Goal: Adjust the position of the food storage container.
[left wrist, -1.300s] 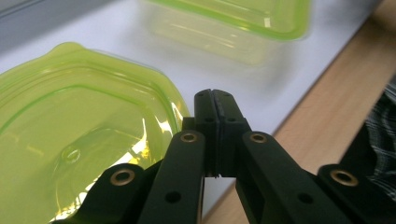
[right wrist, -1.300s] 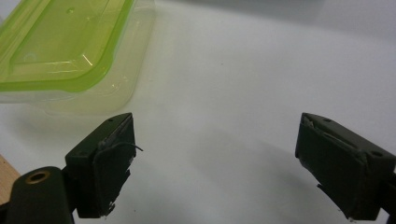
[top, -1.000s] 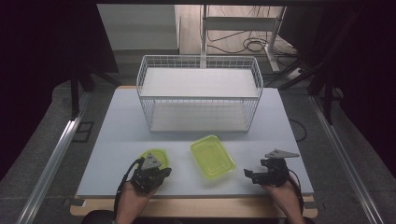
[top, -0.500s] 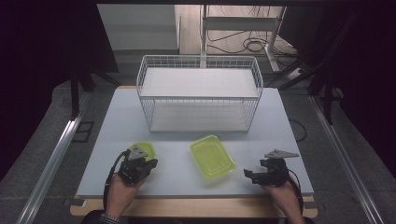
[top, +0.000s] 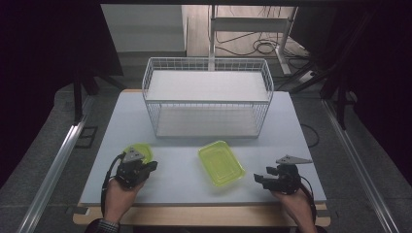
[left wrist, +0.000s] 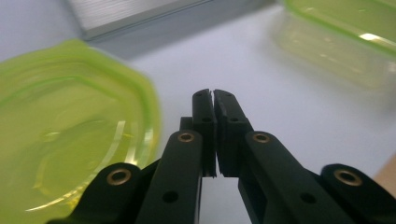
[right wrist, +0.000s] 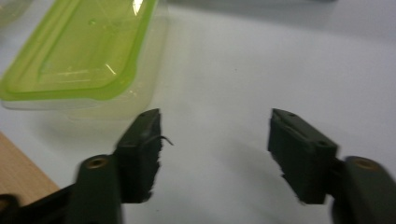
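The rectangular clear plastic container with the lime-green lid [top: 221, 162] lies flat on the white tabletop [top: 184, 179], between my two hands and in front of the white wire basket [top: 208, 97]. It looks empty, so I judge it light, with thin walls that would flex under a hard squeeze, and glossy enough to slide across the smooth surface if I nudge instead of pinching. The raised rim of the lid on a short side is the stiffest part and the one I would take, with one jaw over the lid edge and one under the lip.

A second piece, a rounded lime-green plastic lid or dish [top: 138, 151] (in my left gripper view [left wrist: 70, 126] I cannot tell which), lies just beside my left gripper [top: 145, 168], touching nothing of it that I can see. It seems just as light and slick, and its thin edge is the only purchase.

My left gripper is clenched, its jaws pressed together on nothing. My right gripper [right wrist: 215, 149] stands part-way apart with only bare tabletop between the pads; its jaws have just been closing, and the container sits off to the near corner of its view [right wrist: 79, 56], not yet between them. In the high view that gripper [top: 262, 180] rests near the tabletop's front edge.
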### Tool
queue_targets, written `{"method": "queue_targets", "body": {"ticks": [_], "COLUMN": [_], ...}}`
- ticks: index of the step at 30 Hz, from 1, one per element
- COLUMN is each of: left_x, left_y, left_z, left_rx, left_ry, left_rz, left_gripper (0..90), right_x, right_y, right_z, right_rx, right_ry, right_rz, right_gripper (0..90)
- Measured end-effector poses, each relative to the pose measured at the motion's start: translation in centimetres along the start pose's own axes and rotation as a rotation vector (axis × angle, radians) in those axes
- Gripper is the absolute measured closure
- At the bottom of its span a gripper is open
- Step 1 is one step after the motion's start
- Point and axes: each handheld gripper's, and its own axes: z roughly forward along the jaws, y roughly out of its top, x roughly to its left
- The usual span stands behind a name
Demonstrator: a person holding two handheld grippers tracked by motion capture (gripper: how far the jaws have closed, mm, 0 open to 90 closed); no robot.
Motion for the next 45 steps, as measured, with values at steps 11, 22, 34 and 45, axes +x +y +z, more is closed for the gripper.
{"method": "queue_targets", "body": {"ticks": [11,22,34,45], "left_x": [-2.0,-2.8,-3.3,-3.4], "left_y": [-0.3,-0.3,0.0,0.2], "left_z": [0.8,2.0,2.7,3.0], "left_rx": [-0.007,0.018,0.032,0.037], "left_ry": [-0.072,-0.119,-0.140,-0.144], "left_rz": [0.039,0.063,0.077,0.081], "left_gripper": [85.1,85.7,85.4,85.4], "right_x": [2.9,5.7,5.7,4.4], "right_y": [1.0,1.9,3.3,5.0], "right_z": [-1.4,0.5,3.0,4.0], "right_rx": [-0.060,-0.060,-0.013,-0.007], "right_ry": [0.068,0.126,0.065,0.015], "right_rz": [-0.114,-0.143,-0.146,-0.192], "right_gripper": [87.0,88.6,88.2,88.2]}}
